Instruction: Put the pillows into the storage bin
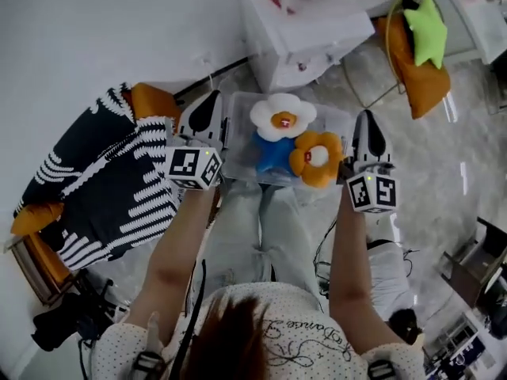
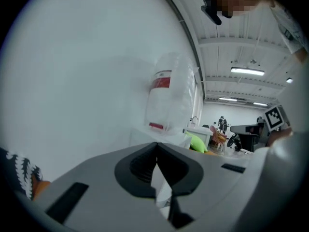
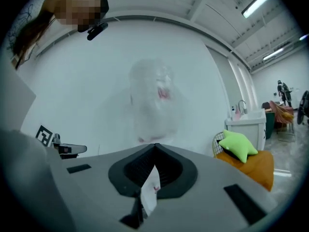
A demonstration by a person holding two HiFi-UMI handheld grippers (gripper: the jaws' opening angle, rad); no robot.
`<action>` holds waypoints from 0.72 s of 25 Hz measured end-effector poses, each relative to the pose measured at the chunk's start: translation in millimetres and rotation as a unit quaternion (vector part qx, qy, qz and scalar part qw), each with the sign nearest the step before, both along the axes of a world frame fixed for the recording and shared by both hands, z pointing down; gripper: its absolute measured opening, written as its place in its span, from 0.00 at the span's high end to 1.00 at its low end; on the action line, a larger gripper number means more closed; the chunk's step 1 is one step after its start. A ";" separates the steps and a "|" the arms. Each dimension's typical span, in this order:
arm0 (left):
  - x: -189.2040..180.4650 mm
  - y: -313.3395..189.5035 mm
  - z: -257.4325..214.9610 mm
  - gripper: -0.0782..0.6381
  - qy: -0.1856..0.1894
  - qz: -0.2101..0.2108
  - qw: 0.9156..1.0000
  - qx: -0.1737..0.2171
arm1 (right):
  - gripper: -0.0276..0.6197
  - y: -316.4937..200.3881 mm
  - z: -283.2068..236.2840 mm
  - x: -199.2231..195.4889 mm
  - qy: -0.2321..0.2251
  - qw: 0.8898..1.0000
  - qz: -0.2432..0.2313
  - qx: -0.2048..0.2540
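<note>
Pillows (image 1: 283, 117) lie in the clear bin (image 1: 236, 161), just beyond the person's legs (image 1: 261, 220). A white flower one sits at the far side and an orange flower one (image 1: 317, 157) at the near right, both facing up. A blue pillow (image 1: 273, 155) is mostly covered by the two, so its shape is hard to make out. The bin's long axis runs left to right in the head view, and its see-through walls are hard to trace against the pale floor.

The left tongs (image 1: 212, 97) and right tongs (image 1: 369, 117) flank the bin's two ends and point away from the person. Whether they touch the bin cannot be told from above. Each gripper view shows only wall and room past its jaws, which are pressed together. A pale sliver shows in the slit below each tip, and I cannot tell what it is.

A green star pillow (image 1: 428, 30) lies on an orange chair (image 1: 424, 85), well apart from the bin. A striped cloth (image 1: 111, 180) drapes over a seat on the left.
</note>
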State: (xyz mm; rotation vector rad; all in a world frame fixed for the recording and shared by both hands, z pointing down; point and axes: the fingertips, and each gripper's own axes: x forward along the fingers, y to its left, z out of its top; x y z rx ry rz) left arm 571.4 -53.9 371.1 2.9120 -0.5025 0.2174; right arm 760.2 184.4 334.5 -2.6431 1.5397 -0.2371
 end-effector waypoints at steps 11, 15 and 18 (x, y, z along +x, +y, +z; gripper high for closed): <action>6.7 25.0 -113.7 0.89 0.022 0.026 0.998 0.048 | 0.94 19.0 -116.7 -27.6 0.028 0.998 -0.003 0.048; 11.5 34.6 -122.3 0.89 0.024 0.037 0.998 0.046 | 0.94 22.6 -123.4 -25.9 0.033 0.998 0.000 0.047; 15.1 36.8 -126.6 0.89 0.029 0.041 0.998 0.046 | 0.94 16.6 -124.3 -29.1 0.032 0.999 -0.015 0.040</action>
